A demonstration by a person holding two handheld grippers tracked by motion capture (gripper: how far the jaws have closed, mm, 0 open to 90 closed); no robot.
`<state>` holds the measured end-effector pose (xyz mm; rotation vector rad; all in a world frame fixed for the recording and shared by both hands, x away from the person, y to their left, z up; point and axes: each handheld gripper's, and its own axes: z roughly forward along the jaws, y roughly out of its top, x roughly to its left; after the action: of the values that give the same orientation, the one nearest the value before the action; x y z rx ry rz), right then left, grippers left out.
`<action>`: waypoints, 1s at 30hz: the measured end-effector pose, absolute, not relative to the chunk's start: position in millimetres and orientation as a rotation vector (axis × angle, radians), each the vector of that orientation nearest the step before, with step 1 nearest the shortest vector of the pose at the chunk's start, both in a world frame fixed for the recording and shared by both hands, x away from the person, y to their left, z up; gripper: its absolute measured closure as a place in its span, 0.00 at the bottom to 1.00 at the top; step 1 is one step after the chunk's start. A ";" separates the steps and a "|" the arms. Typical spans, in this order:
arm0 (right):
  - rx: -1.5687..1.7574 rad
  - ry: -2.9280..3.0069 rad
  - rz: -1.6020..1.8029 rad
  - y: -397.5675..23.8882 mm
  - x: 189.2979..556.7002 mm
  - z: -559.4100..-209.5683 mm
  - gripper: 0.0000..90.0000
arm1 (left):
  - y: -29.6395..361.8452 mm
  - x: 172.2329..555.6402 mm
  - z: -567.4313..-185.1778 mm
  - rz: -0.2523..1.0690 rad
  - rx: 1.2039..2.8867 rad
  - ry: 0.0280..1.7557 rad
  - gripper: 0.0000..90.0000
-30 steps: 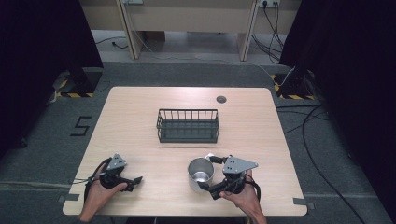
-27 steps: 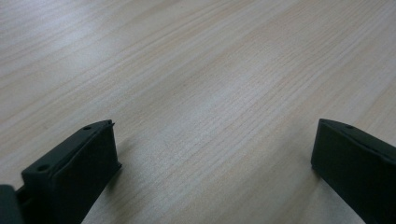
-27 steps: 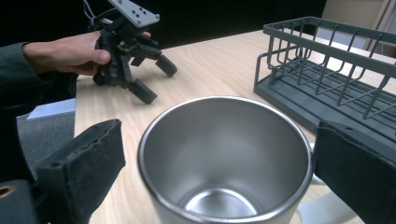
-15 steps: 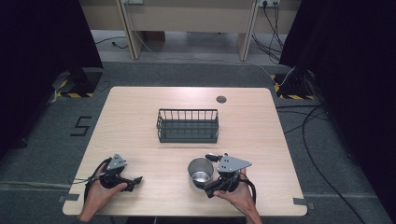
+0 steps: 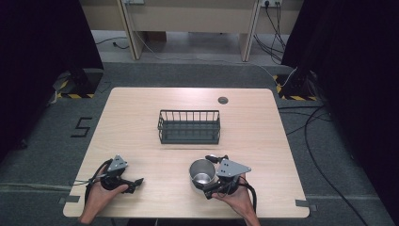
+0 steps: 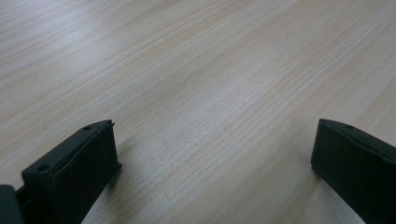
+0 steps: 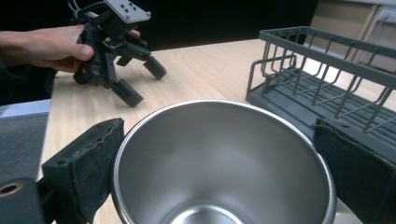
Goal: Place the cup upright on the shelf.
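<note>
A steel cup stands upright and empty near the table's front edge. My right gripper reaches around it from the right. In the right gripper view the cup sits between the jaws of my right gripper, and both black pads lie against its rim. These jaws have just been closing on the cup. My left gripper rests at the front left of the table, open with nothing between its jaws. The left gripper view shows my left gripper with its jaws wide apart over bare wood.
A dark wire basket stands empty at the table's middle, just behind the cup; it also appears as the basket close on the right. A small round grommet sits at the back. The left gripper appears farther off, in a hand.
My right gripper has edged a little left toward the cup and its jaws have narrowed onto it. The left gripper and the cup have not moved.
</note>
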<state>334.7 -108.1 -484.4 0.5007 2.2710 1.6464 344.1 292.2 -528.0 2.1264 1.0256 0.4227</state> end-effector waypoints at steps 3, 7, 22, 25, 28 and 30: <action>0.498 2.242 1.644 -107.6 332.5 -486.6 0.06 | 292.2 344.1 -528.0 0.423 2.126 1.026 0.00; 0.505 2.218 1.644 -106.4 330.1 -487.8 0.07 | 292.1 344.1 -528.0 0.423 2.127 1.026 0.00; 0.643 2.123 1.636 -103.7 322.3 -484.5 0.07 | 292.2 344.1 -527.9 0.423 2.127 1.025 0.00; 0.657 2.105 1.583 -101.4 320.7 -478.1 0.07 | 292.2 344.1 -528.0 0.423 2.127 1.025 0.00; 0.677 2.093 1.568 -100.0 321.6 -473.0 0.07 | 292.2 344.1 -527.9 0.423 2.127 1.027 0.00; 0.706 2.077 1.536 -97.6 324.8 -467.9 0.07 | 292.2 344.1 -527.9 0.423 2.127 1.026 0.00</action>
<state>324.8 -97.6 -467.9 0.7064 2.0767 1.5358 344.1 292.2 -527.9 2.1274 1.0262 0.4235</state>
